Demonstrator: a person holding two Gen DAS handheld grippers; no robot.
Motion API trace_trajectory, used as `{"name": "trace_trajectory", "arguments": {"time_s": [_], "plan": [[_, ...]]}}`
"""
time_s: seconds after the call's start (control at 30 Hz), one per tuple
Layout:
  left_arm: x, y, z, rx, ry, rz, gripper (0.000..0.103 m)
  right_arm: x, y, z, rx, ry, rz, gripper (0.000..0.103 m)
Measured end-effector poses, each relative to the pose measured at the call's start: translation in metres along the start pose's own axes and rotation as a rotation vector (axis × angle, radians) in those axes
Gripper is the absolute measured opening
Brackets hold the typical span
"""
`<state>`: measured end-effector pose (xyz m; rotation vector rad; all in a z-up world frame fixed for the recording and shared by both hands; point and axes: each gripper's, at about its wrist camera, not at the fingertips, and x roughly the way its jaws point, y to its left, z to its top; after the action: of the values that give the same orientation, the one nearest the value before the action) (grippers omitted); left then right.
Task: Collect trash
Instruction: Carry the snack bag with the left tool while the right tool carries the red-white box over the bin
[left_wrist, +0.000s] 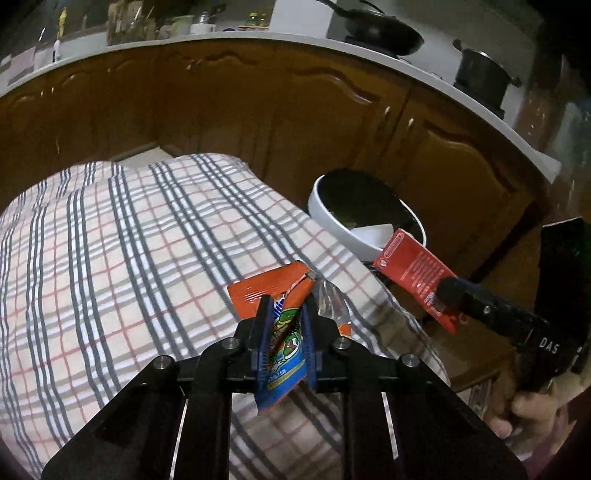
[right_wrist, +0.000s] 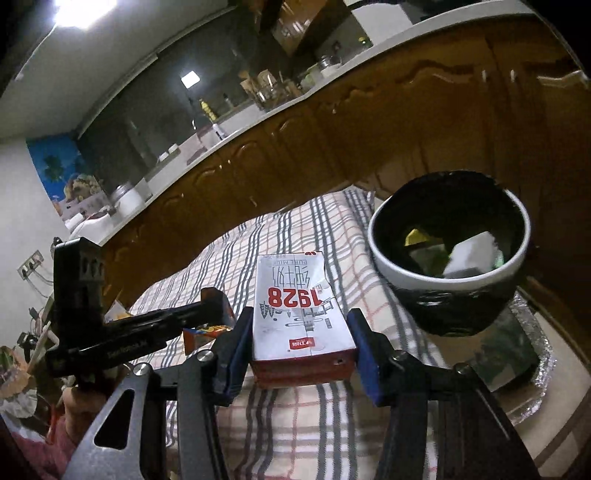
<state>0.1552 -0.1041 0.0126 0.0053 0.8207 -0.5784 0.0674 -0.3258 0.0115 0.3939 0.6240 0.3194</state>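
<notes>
**Left wrist view: both grippers loaded, bin just ahead**

You are in the carry-and-drop step. Your left gripper (left_wrist: 286, 328) is pinching an orange and blue snack wrapper (left_wrist: 284, 332) between its blue pads, with a scrap of clear plastic (left_wrist: 332, 301) bunched just beside the wrapper. It hangs above the checked tablecloth (left_wrist: 129, 240), short of the bin (left_wrist: 332, 218).

Your right gripper (right_wrist: 299, 343) is clamped on a red and white milk carton (right_wrist: 295, 310), the pads pressing its two side faces. In the left wrist view the carton (left_wrist: 413, 273) is held out near the bin's rim, closer to it than the wrapper is.

The bin is a round tub with a white rim and a dark liner. It stands off the edge of the cloth, in front of the brown cabinet doors (left_wrist: 258, 110). Inside it you can see a white box-like piece (right_wrist: 469, 258) and a yellowish scrap (right_wrist: 417, 236); other dark bits down there are too dim to name. There looks to be room for more.

The next move likely calls for bringing the carton fully over the bin's mouth before you let the pads spread, since it sits short of the opening for now. Then bring the wrapper across the same way. The light wrapper and plastic may cling to a pad, so release them well inside the rim.
</notes>
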Motion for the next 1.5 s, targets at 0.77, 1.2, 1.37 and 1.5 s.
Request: {"name": "trace_trajectory", "arguments": {"time_s": [0.77,1.2,1.37,1.5], "plan": [[0.032,-0.054,0.038,0.071,0.022,-0.072,0.014,-0.025,-0.054,0.02,0.062,-0.068,-0.12,0.051],[0.098,-0.081,0.103,0.106,0.054,-0.07,0.014,0.005,-0.106,0.075,0.055,-0.035,-0.247,0.051],[0.13,-0.089,0.116,0.12,0.096,-0.063,0.014,0.019,-0.115,0.086,0.032,0.004,-0.274,0.051],[0.151,-0.096,0.118,0.136,0.133,-0.057,0.014,0.031,-0.122,0.088,0.023,0.041,-0.287,0.051]]}}
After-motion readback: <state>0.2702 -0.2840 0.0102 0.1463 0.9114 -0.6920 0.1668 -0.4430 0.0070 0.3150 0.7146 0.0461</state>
